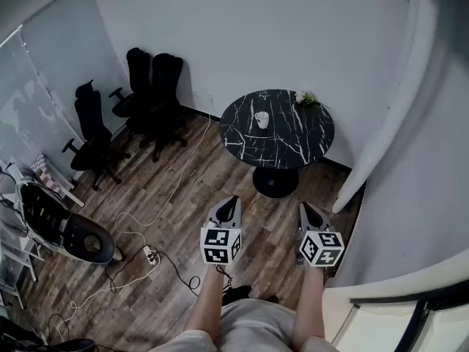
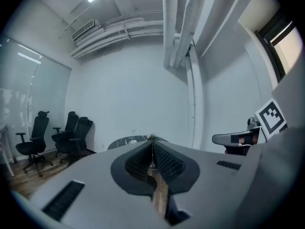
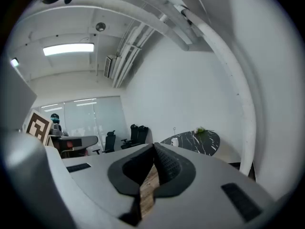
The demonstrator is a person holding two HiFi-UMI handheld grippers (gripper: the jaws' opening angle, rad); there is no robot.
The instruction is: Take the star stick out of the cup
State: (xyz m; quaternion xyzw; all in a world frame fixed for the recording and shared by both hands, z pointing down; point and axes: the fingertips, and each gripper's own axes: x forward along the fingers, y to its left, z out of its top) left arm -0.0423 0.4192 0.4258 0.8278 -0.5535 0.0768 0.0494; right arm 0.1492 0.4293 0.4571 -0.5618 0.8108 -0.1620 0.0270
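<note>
A small white cup [image 1: 261,119] stands on the round black marble table [image 1: 293,149], with the thin star stick [image 1: 255,104] upright in it. Both grippers are held over the wooden floor, well short of the table. My left gripper [image 1: 231,199] is shut with nothing in it, and so is my right gripper [image 1: 305,207]. The right gripper view shows the shut jaws [image 3: 153,147] with the cup [image 3: 175,141] and star stick [image 3: 174,128] far beyond them. In the left gripper view the shut jaws [image 2: 152,144] point at the distant table [image 2: 125,141].
A small green plant [image 1: 306,98] sits at the table's far edge. Black office chairs [image 1: 150,86] stand by the left wall. Cables and a power strip [image 1: 149,255] lie on the floor. A white curved column [image 1: 381,138] rises at the right.
</note>
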